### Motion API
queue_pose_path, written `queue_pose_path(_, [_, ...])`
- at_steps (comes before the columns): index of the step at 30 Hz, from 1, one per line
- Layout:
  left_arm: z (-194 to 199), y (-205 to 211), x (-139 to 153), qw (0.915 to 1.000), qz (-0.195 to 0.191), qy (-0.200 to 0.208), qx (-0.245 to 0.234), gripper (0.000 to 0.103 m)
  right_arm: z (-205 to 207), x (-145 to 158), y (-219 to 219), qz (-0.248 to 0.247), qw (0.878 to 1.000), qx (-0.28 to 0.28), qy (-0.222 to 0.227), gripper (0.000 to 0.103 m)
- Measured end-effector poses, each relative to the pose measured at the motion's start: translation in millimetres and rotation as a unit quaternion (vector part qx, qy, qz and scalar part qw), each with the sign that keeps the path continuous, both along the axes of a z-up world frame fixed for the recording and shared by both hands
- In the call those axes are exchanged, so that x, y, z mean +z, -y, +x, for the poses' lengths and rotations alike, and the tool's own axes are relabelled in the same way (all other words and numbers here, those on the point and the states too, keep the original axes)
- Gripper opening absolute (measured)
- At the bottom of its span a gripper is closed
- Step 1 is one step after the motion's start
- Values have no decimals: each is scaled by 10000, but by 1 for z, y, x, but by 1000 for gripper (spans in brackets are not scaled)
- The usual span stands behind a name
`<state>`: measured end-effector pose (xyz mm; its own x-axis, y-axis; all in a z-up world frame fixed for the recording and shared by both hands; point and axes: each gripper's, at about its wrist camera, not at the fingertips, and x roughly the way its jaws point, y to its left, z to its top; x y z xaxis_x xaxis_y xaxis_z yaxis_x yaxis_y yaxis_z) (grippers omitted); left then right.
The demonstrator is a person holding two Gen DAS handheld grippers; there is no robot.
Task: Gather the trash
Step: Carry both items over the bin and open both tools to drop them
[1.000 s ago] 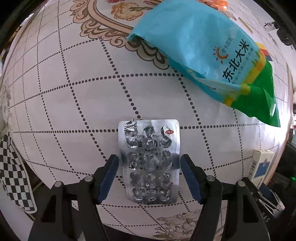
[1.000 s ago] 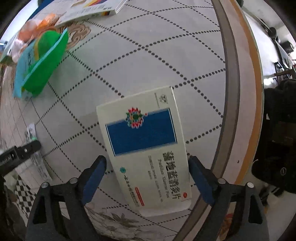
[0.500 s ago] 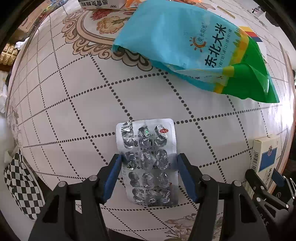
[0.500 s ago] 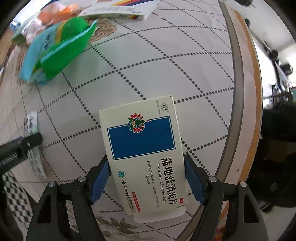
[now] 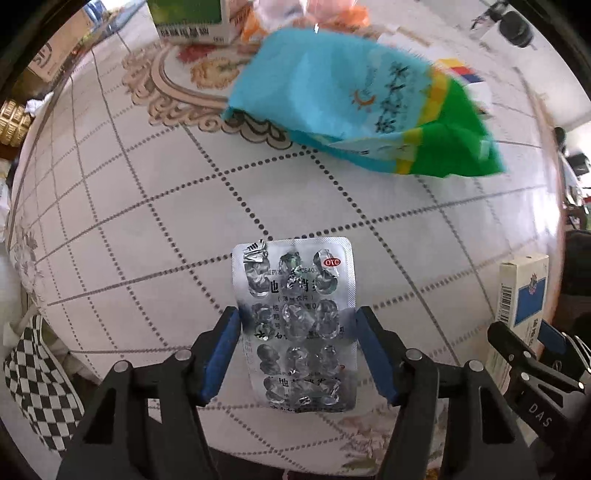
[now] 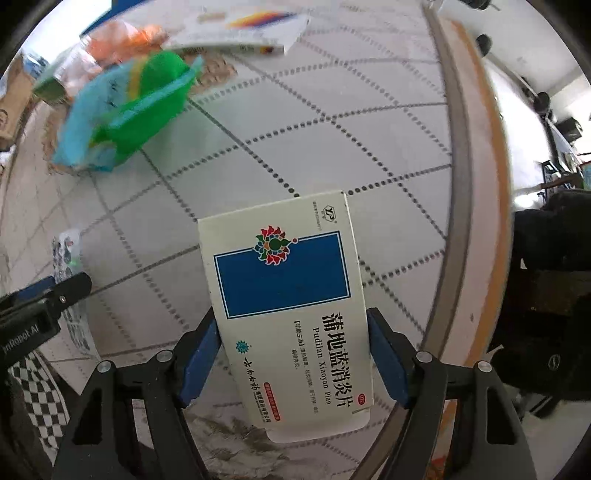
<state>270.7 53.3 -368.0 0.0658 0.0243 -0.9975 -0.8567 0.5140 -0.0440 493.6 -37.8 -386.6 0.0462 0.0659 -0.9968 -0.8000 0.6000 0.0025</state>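
Near the tabletop's front edge, the left gripper has its blue pads clamped on the emptied blister pack, while toward the right edge the right gripper pinches the white-and-blue medicine box, the blue-green bag lying beyond.

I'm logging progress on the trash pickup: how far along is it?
Nothing looks collected yet. In hand: the left gripper is shut on the empty blister pack, the right gripper on the medicine box. Left: the blue-green bag and the white box behind it lie on the table.
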Motion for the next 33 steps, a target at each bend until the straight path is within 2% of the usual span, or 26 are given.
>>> queue_pose_path(4, [-36,19,35,9982,333,452,-188,61,-39,28,22,347,9992,-176,90,78])
queue_pose_path(8, [-90,41,73,9941,577,871,-291,61,-108,51,50,624,9975,-299,150,78])
queue_pose_path(13, [-178,73,84,9916,664,1077,-252,61,-209,69,99,845,9956,-387,-117,78])
queue_pose_path(17, [-246,85,48,9948,422,923,72,61,-289,50,113,490,9978,83,-439,78])
queue_pose_path(21, [-300,91,6,9958,67,758,507,61,-347,-1,115,-5,9963,615,-592,77])
queue_pose_path(23, [-322,91,-31,9939,-263,751,758,61,-368,-40,114,-269,9945,800,-614,78])
queue_pose_path(27, [-343,83,-117,9852,-940,854,1154,61,-386,-120,111,-554,9924,826,-731,77])
queue_pose_path(30, [-346,78,-190,9767,-1422,925,1318,61,-394,-192,111,-674,9917,710,-831,78])
queue_pose_path(33, [-337,74,-260,9711,-1715,975,1342,61,-390,-254,114,-732,9916,555,-910,78])
